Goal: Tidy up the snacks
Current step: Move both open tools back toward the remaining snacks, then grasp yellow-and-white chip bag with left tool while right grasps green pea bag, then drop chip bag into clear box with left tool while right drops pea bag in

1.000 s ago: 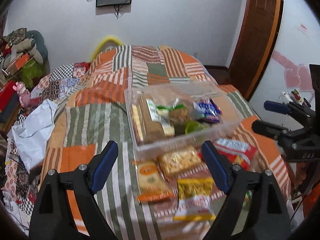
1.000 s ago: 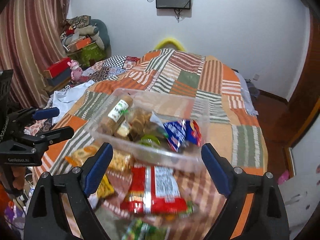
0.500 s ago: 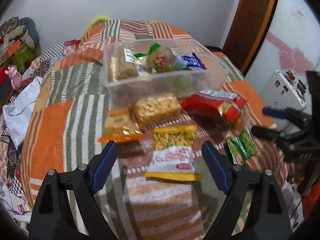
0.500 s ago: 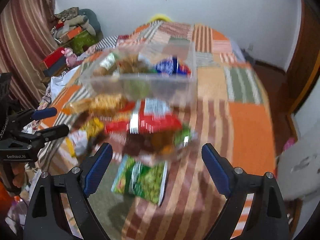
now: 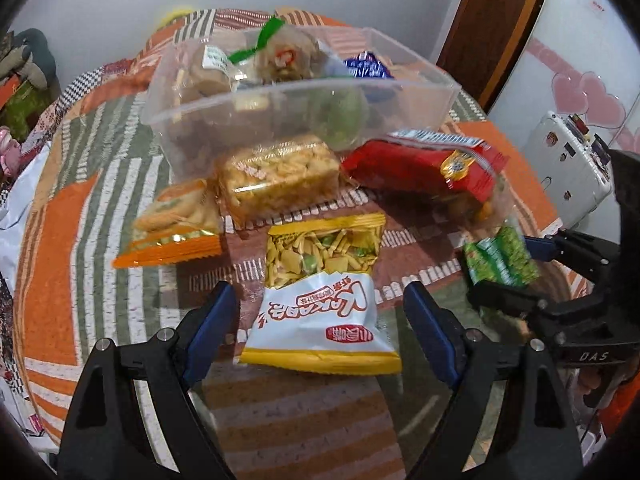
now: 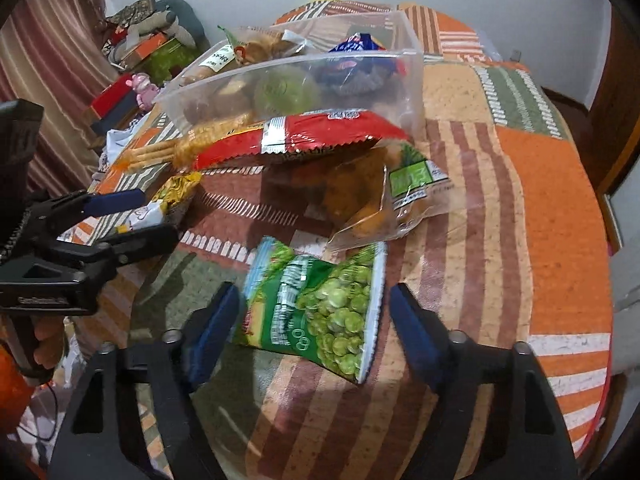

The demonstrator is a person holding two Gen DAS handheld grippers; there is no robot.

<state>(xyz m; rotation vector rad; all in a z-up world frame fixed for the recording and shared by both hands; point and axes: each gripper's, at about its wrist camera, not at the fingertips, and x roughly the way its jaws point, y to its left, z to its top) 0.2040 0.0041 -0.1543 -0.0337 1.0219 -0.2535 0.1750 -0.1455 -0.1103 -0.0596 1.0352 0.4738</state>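
A clear plastic bin (image 5: 280,100) (image 6: 412,76) holding several snacks sits on the quilted bed. Loose packs lie in front of it. My left gripper (image 5: 320,312) is open, its fingers on either side of a yellow and white snack pack (image 5: 320,280). My right gripper (image 6: 314,316) is open around a green pea pack (image 6: 320,304), which also shows in the left wrist view (image 5: 500,258). A red bag (image 5: 420,166) (image 6: 304,136), a clear cracker pack (image 5: 280,180), an orange pack (image 5: 176,220) and a clear bag of brown snacks (image 6: 360,196) lie between.
The bed's striped quilt (image 6: 552,200) drops off at its right edge. Boxes and stuffed toys (image 6: 148,40) are piled at the far left by a curtain. A wooden door (image 5: 492,28) and a white appliance (image 5: 568,168) stand to the right.
Both grippers have moved down and closer to the loose packs. The left now straddles the yellow pack, the right the green pea pack. Both stay open.
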